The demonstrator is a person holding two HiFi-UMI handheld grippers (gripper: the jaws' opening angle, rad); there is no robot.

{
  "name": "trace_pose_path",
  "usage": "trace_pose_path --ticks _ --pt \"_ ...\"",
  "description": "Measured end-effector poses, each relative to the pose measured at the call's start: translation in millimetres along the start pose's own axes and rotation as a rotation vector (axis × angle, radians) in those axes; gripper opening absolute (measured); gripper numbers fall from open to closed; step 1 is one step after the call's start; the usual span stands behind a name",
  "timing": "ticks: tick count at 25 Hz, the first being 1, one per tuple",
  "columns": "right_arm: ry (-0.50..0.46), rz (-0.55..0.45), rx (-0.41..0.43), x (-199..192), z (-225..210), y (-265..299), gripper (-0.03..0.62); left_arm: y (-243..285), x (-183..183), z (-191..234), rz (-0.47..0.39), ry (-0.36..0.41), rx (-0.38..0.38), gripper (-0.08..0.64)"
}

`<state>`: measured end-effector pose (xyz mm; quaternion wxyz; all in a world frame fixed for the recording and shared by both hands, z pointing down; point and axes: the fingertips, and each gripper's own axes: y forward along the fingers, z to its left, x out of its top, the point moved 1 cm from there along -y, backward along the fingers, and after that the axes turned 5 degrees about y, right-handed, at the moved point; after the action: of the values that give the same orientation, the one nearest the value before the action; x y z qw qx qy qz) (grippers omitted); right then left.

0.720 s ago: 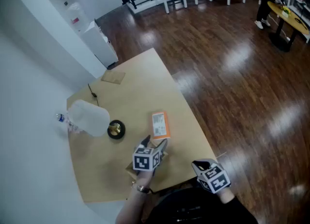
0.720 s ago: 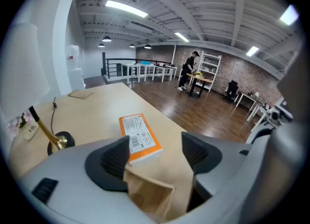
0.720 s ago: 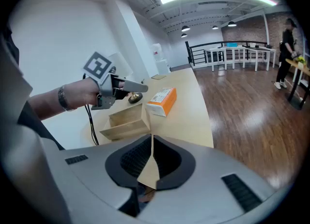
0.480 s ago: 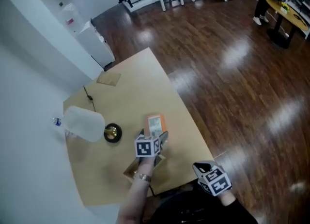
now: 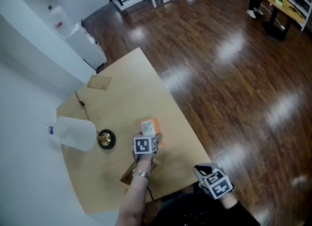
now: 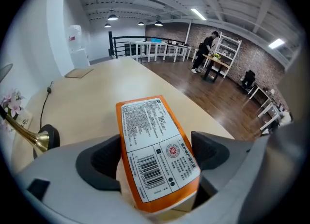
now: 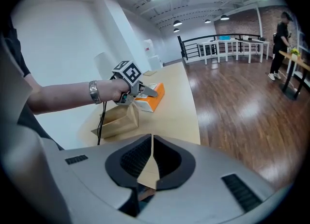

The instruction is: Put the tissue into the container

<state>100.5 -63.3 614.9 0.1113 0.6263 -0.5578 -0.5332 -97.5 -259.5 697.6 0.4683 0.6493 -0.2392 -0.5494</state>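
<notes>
An orange tissue pack (image 6: 155, 145) with a white printed label lies flat on the tan table (image 5: 122, 98). My left gripper (image 6: 157, 153) has its jaws wide on either side of the pack, and its pads do not visibly press on it. Seen from the head view, the left gripper (image 5: 150, 134) reaches over the near end of the tissue pack (image 5: 148, 125). A brown paper container (image 7: 114, 120) stands just behind that hand, near the table's front edge. My right gripper (image 7: 152, 157) is shut and empty, held low off the table's near right corner.
A lamp with a white shade (image 5: 73, 133) and a brass base (image 5: 105, 139) stands at the table's left, with a black cable (image 5: 80, 104) running back from it. A flat brown card (image 5: 99, 82) lies at the far end. Dark wood floor (image 5: 229, 73) lies to the right.
My left gripper has moved forward along the table until its jaws are around the tissue pack. The right gripper has stayed where it was.
</notes>
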Motion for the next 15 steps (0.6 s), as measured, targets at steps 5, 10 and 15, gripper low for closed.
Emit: trace_pose_path --ticks 5,10,15 --pt "0.018 -0.019 -0.010 0.8 -2.4 -2.1 0.020 -5.4 -2.4 -0.6 -0.003 0.019 0.010 0.407" --pt "-0.009 -0.062 -0.018 6.9 4.2 -4.8 0.020 -38.0 25.2 3.4 -0.155 0.039 0.023 0.393" --pt "-0.011 -0.061 -0.002 8.4 24.2 -0.1 0.020 -99.2 36.9 1.7 -0.266 0.082 -0.015 0.393"
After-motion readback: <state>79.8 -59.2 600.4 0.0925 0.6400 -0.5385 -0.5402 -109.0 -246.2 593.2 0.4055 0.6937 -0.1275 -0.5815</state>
